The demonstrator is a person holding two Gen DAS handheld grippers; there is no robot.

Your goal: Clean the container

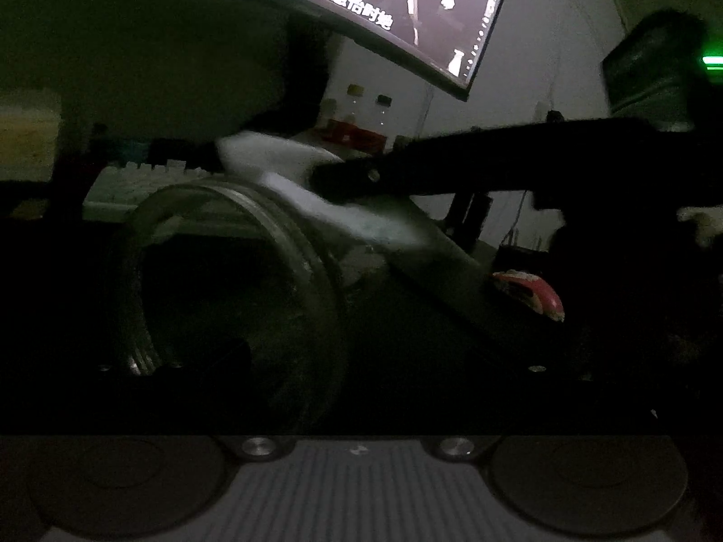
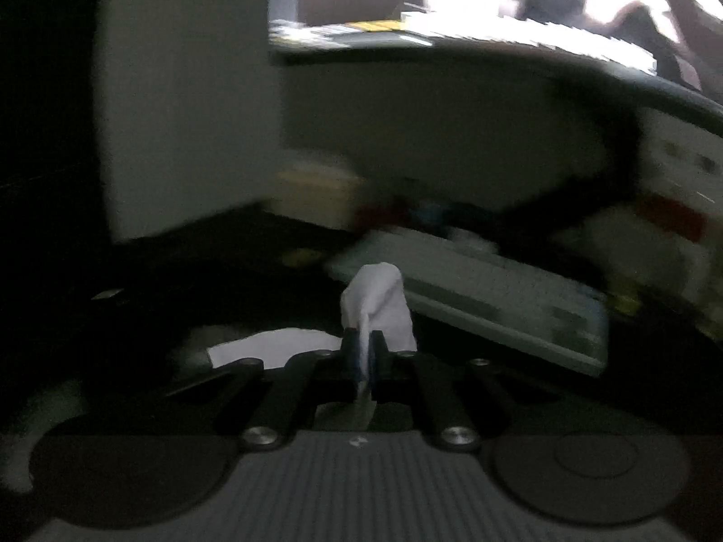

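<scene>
A clear round container [image 1: 289, 230] lies tilted on its side, its wide mouth turned toward the left wrist camera. My left gripper [image 1: 293, 316] is shut on the container, and its dark fingers on either side are hard to make out. My right gripper [image 1: 325, 178] reaches in from the right, a black bar just above the rim. It is shut on a white tissue [image 1: 280, 158] that rests against the upper rim. In the right wrist view the tissue [image 2: 379, 302] sticks up from the closed right gripper [image 2: 361, 348]. The container is not in that view.
A lit curved monitor [image 1: 361, 4] hangs above the desk. A white keyboard [image 2: 497, 307] lies behind the work area, with small bottles [image 1: 357, 108] and red packaging beyond it. A white sheet [image 2: 280, 343] lies on the dark desk. The room is dim.
</scene>
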